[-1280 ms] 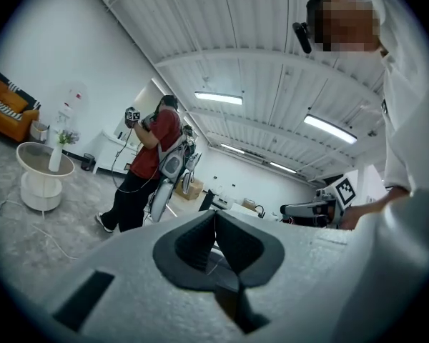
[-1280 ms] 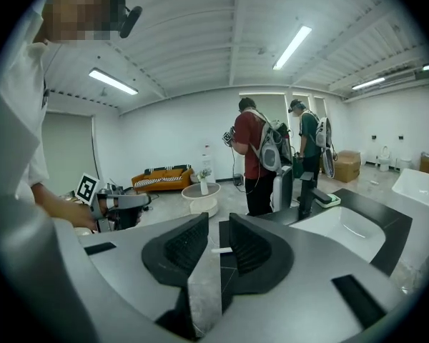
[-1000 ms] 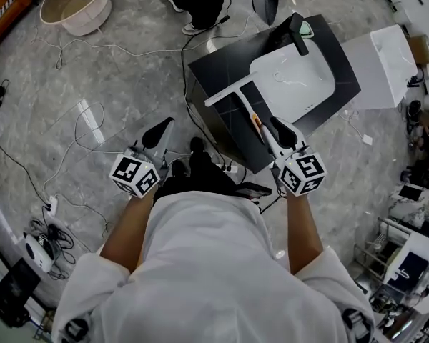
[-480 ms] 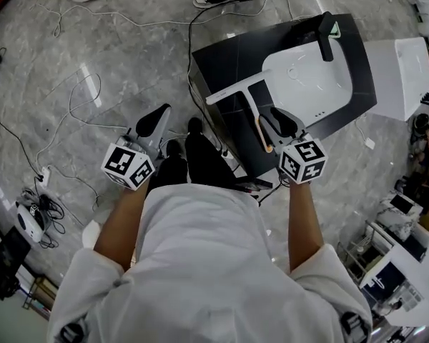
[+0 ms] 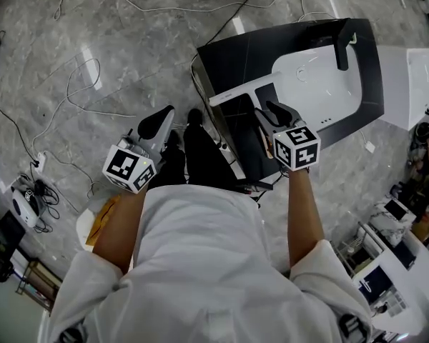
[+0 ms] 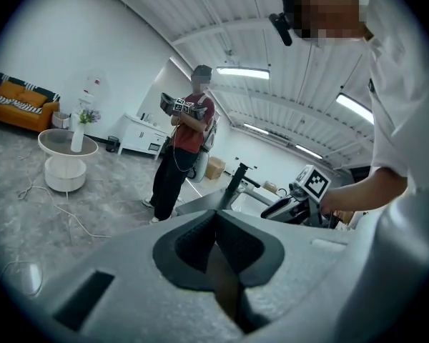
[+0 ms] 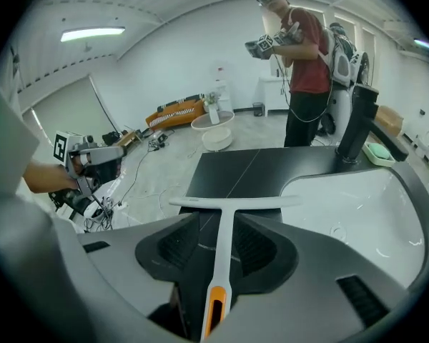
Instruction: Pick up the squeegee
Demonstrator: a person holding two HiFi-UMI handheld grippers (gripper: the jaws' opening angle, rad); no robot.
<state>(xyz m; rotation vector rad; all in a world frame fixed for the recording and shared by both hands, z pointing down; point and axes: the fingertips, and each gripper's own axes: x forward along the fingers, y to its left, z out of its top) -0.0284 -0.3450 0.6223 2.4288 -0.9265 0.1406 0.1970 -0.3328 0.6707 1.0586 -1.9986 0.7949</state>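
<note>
The white T-shaped squeegee (image 5: pixel 240 90) lies flat on the black countertop (image 5: pixel 286 41), its blade towards the far-left corner. Its handle (image 7: pixel 225 252) runs back between the jaws of my right gripper (image 7: pixel 218 229), with the orange end (image 7: pixel 214 311) nearest the camera. The right gripper (image 5: pixel 269 110) tilts steeply down over the handle. Its jaws stand wide open on either side, pads clear of the handle. My left gripper (image 5: pixel 159 121) hangs over the floor left of the counter. It points almost level, jaws together and holding nothing (image 6: pixel 214 216).
A white sink (image 5: pixel 322 77) with a black faucet (image 5: pixel 341 38) is set into the counter right of the squeegee. Cables (image 5: pixel 79 84) trail across the grey floor. Another person (image 7: pixel 304 70) with grippers stands behind the counter. A round white table (image 6: pixel 66 164) stands further back.
My right gripper has dropped and slid forward along the squeegee handle, now hiding its orange end in the head view. The left gripper has sunk a little.
</note>
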